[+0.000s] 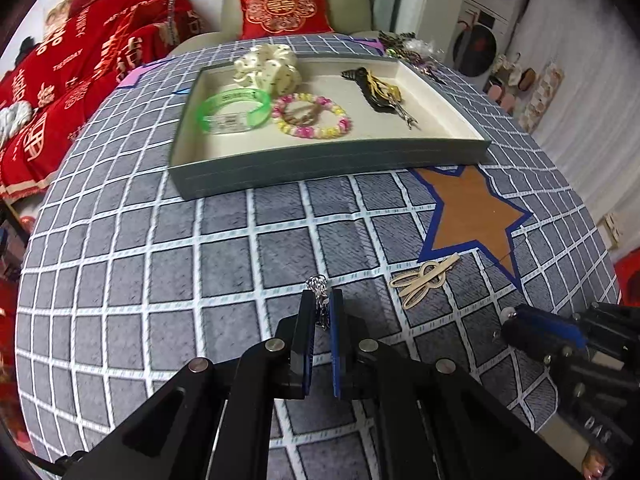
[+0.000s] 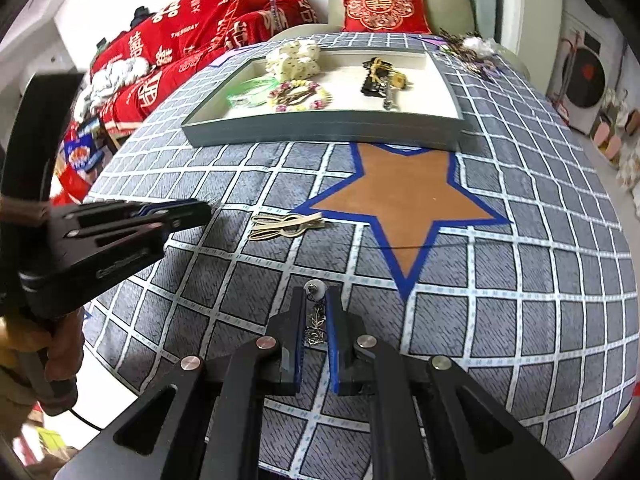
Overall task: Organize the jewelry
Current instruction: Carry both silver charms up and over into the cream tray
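Note:
My left gripper (image 1: 321,296) is shut on a silver chain piece (image 1: 318,285) above the checked cloth. My right gripper (image 2: 316,294) is shut on a pearl drop earring (image 2: 314,289) with a filigree dangle between the pads. A gold rabbit hair clip (image 1: 424,280) lies on the cloth by the star patch; it also shows in the right wrist view (image 2: 286,225). The grey tray (image 1: 320,166) at the back holds a green bangle (image 1: 236,110), a beaded bracelet (image 1: 312,116), a cream scrunchie (image 1: 266,66) and a black and gold hair clip (image 1: 378,88).
A brown star patch (image 2: 404,196) with blue edging lies between the tray and my grippers. A pile of loose jewelry (image 2: 468,50) sits at the far right table edge. Red bedding (image 1: 80,80) is to the left, a red cushion (image 1: 282,6) behind the table.

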